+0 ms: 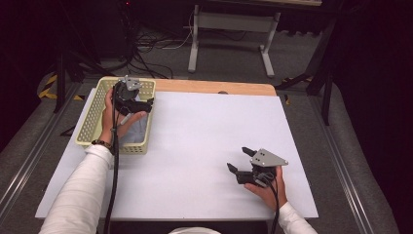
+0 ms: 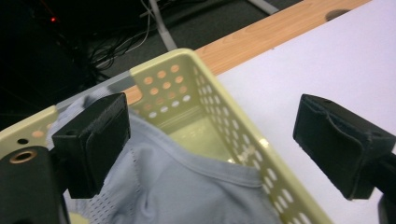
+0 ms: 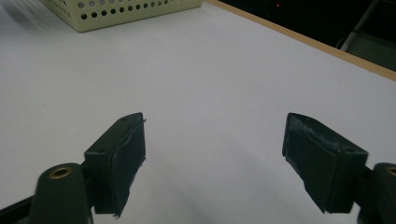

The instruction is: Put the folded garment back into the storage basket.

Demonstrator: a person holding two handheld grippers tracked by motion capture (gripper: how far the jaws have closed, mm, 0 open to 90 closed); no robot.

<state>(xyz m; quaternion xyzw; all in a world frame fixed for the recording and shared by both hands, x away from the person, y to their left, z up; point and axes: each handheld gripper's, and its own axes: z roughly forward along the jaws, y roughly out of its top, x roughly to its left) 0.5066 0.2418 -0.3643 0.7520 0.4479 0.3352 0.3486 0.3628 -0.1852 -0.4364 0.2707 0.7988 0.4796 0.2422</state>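
Note:
A pale yellow perforated basket stands at the table's far left, with a light grey garment lying inside it. My left gripper hovers over the basket, open. In the left gripper view the grey garment lies below the wide-apart jaws of the left gripper, against the basket wall, and no pad presses on it. My right gripper rests low over the white table sheet at the front right. Its jaws stand apart in the right gripper view with only bare sheet between them.
A white sheet covers the table, with a strip of wooden edge along the far side. The basket's corner appears far off in the right gripper view. Beyond the table are dark floor, cables and a white stand.

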